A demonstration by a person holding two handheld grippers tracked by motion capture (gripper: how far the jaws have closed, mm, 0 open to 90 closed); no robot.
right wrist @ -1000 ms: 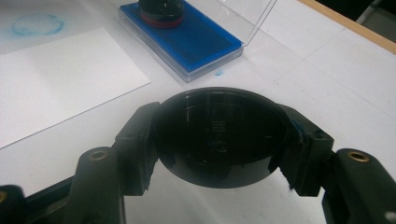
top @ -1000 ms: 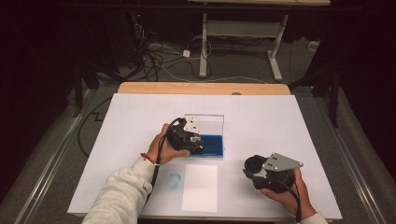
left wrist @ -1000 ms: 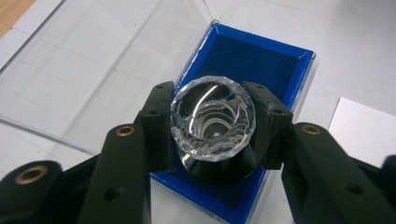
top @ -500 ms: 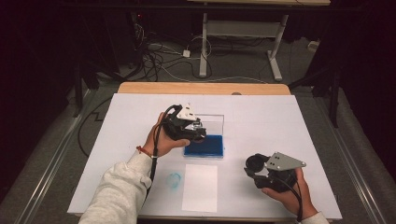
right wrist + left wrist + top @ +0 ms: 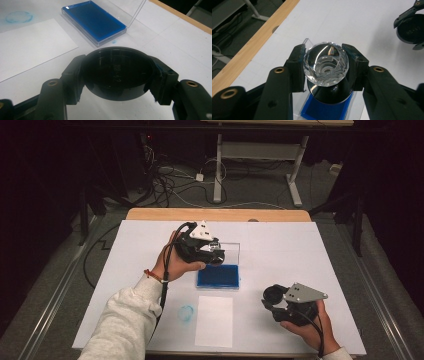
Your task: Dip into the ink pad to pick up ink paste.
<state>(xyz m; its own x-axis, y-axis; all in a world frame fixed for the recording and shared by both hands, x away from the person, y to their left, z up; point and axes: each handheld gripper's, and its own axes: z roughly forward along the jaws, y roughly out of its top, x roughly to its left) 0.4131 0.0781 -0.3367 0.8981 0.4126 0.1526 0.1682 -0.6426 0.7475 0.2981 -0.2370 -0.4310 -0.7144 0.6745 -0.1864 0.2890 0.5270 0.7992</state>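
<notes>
Stamp with a faceted clear crystal knob (image 5: 326, 64) and a round black base sits clamped between the jaws of the left gripper (image 5: 326, 65), which is closed narrowly on the knob's sides. The knob looks like cut glass, with concentric rings showing through its flat top face, and a short clear neck joins it to the glossy black disc below. In the left gripper view the stamp's axis runs from the knob, nearest the camera, down to the base, which faces the blue ink pad (image 5: 322, 110) directly beneath it. In the high view the left gripper (image 5: 212, 254) is held above the far edge of the ink pad (image 5: 218, 276), whose clear lid stands open behind it.

The right gripper (image 5: 117, 75) holds a round black cap (image 5: 117, 73) by its rim, jaws spread about as wide as the cap, its hollow side toward the camera. In the high view it (image 5: 280, 301) is near the counter's (image 5: 300, 250) right front, well apart from the pad. A white sheet of paper (image 5: 214, 320) lies in front of the pad, with a faint blue ring mark (image 5: 185, 313) just to its left
</notes>
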